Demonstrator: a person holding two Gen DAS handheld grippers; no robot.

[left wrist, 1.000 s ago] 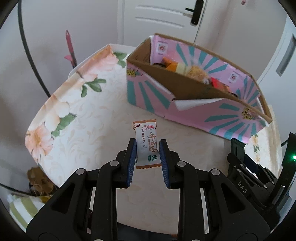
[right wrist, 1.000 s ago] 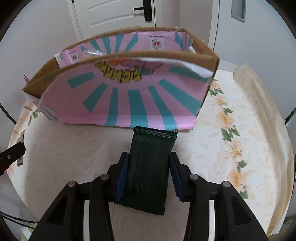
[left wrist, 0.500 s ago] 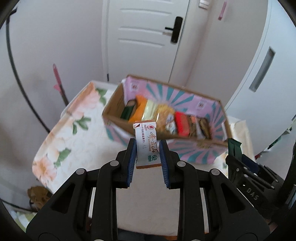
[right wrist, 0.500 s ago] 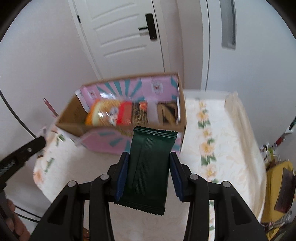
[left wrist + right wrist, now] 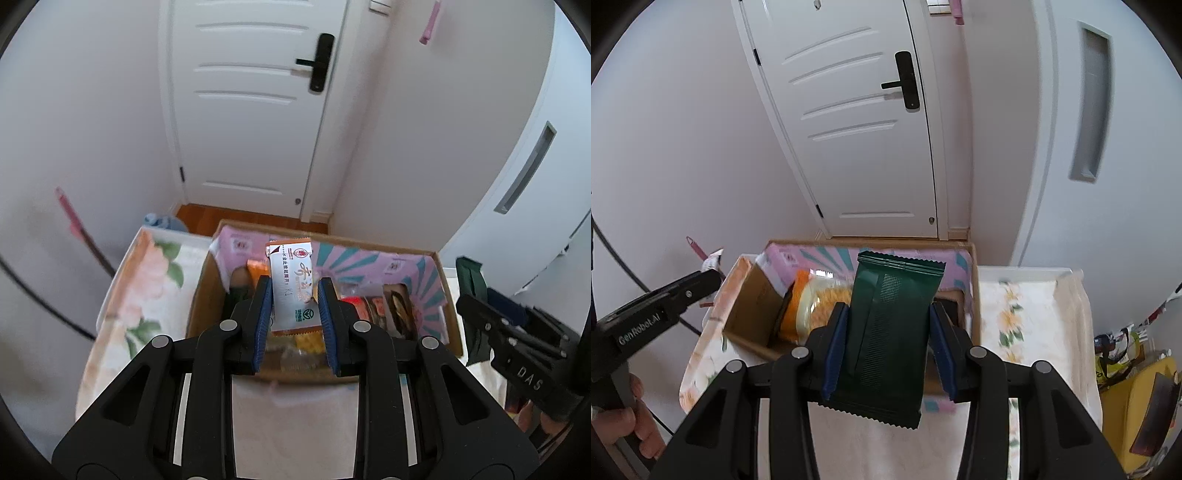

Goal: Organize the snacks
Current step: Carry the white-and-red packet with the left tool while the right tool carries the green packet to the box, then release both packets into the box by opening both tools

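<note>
My left gripper (image 5: 293, 295) is shut on a white and orange snack packet (image 5: 291, 288), held upright above the left half of the pink and teal cardboard box (image 5: 432, 273). My right gripper (image 5: 886, 325) is shut on a dark green snack packet (image 5: 886, 332), held above the right part of the same box (image 5: 964, 258). The box holds several snacks standing in a row, among them an orange and yellow bag (image 5: 812, 306). The right gripper (image 5: 517, 350) with its green packet also shows at the right edge of the left wrist view.
The box stands on a table with a floral cloth (image 5: 147, 280) (image 5: 1027, 317). A white door (image 5: 251, 110) and walls lie behind. A yellow bag (image 5: 1137, 406) lies on the floor at the right. The left gripper's body (image 5: 646, 317) shows at the left.
Both grippers have risen from the table with their packets and moved forward over the open box. The view now looks down into the box from higher up.
</note>
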